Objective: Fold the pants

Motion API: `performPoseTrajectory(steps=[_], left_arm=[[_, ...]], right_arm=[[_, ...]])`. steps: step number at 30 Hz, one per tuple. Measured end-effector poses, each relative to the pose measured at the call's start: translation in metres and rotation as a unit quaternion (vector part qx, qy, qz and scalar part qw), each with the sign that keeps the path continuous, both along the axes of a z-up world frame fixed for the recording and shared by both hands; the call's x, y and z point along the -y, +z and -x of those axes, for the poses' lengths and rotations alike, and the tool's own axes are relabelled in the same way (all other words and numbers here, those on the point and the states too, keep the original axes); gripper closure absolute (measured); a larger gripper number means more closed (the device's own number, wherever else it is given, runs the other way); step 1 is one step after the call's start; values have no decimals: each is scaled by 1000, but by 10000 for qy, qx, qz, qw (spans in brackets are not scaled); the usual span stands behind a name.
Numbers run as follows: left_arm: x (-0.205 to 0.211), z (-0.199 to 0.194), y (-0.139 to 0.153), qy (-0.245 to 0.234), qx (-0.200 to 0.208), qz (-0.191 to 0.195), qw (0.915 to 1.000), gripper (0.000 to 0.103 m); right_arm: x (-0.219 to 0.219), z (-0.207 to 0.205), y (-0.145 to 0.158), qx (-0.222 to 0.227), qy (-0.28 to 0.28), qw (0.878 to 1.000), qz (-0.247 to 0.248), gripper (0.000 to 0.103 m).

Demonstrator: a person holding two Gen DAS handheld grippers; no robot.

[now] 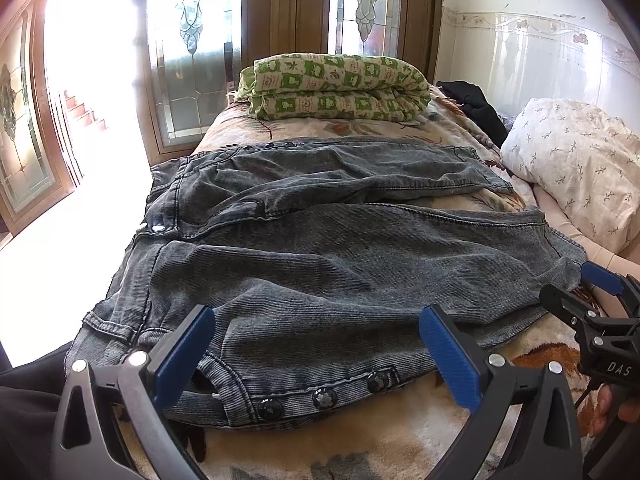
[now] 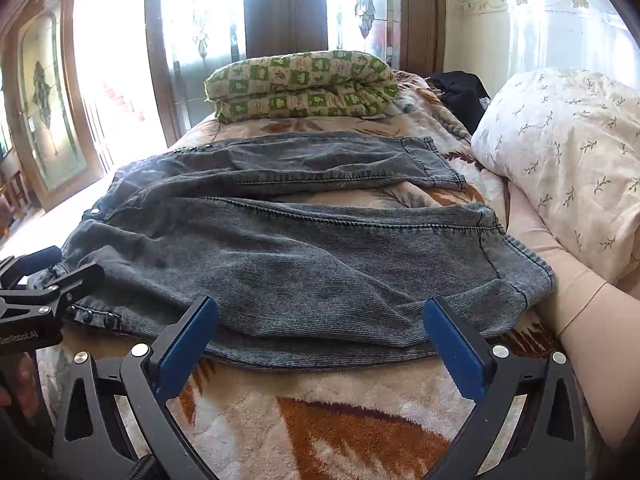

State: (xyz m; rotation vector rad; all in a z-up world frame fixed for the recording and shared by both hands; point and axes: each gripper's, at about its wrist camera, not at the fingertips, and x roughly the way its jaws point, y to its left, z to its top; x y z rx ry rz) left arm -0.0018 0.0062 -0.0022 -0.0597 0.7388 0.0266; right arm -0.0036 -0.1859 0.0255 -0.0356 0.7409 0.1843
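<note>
Two legs of the grey denim pants (image 1: pixel 320 264) spread across the bed's floral blanket (image 1: pixel 400 432) in the left wrist view, waistband toward nine o'clock, cuffs toward three. The left gripper (image 1: pixel 316 348) hovers at six o'clock over the near leg's buttoned side seam, jaws spread wide, pinching nothing. The right gripper (image 1: pixel 600 300) shows at four o'clock; I cannot tell its jaws from here.

From the right wrist view, the pants (image 2: pixel 320 264) fill the middle, and the right gripper (image 2: pixel 320 340) hangs over the near hem, jaws spread and empty. A green folded quilt (image 2: pixel 300 84) sits at twelve, a pillow (image 2: pixel 560 160) at two. Likely risk: pinching only the top denim layer, or the plush blanket too, would drag the fold crooked.
</note>
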Motion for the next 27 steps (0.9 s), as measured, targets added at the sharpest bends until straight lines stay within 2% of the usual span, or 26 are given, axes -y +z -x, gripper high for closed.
performPoseTrajectory(steps=[8, 12, 15, 21, 24, 27], left_arm=[[-3, 1, -1, -1, -53, 81, 10000, 0], [-4, 1, 0, -36, -108, 175, 9998, 0], [-6, 0, 1, -51, -185, 261, 9995, 0], [-8, -8, 6, -103, -247, 45, 9996, 0], [-14, -15, 11, -117, -271, -10, 9996, 0], [-25, -24, 15, -91, -325, -4, 9994, 0]], right_arm=[[-1, 2, 4, -18, 53, 10000, -65, 0], [0, 1, 14, -211, 95, 9993, -306, 0], [-2, -2, 27, -353, 346, 9975, -506, 0], [-17, -25, 48, -201, 1230, 9922, 32, 0], [-21, -40, 48, -123, 1421, 9896, 168, 0], [-22, -51, 45, -159, 1431, 9895, 93, 0]])
